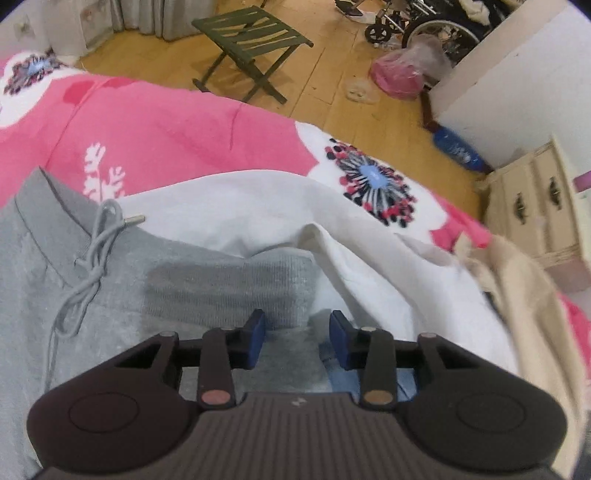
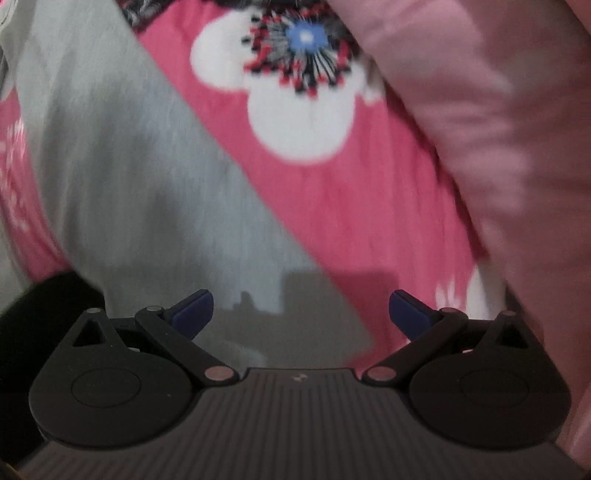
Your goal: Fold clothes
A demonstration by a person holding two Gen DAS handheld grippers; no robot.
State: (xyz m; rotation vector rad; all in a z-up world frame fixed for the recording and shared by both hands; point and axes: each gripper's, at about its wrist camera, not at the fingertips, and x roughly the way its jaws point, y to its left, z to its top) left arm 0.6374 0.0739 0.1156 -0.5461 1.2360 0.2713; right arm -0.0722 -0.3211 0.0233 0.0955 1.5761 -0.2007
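Grey sweatpants (image 1: 92, 302) with a tied drawstring (image 1: 90, 266) lie on the pink flowered bedsheet (image 1: 166, 125). A ribbed grey cuff (image 1: 229, 284) is folded up over them. My left gripper (image 1: 297, 332) points down at the cuff's lower edge. Its blue pads (image 1: 258, 332) stand apart, with the grey cloth in the gap and the right pad off it. In the right wrist view, a grey trouser leg (image 2: 122, 177) crosses the sheet (image 2: 325, 206). My right gripper (image 2: 301, 314) hangs wide open above it, holding nothing.
A white garment (image 1: 295, 214) and a beige one (image 1: 532, 317) lie to the right of the sweatpants, with blue denim (image 1: 336, 373) under the gripper. A pale pink cloth (image 2: 498, 147) fills the right side. Beyond the bed stand a green folding stool (image 1: 251, 40), a cream drawer unit (image 1: 532, 206) and a wheelchair (image 1: 436, 26).
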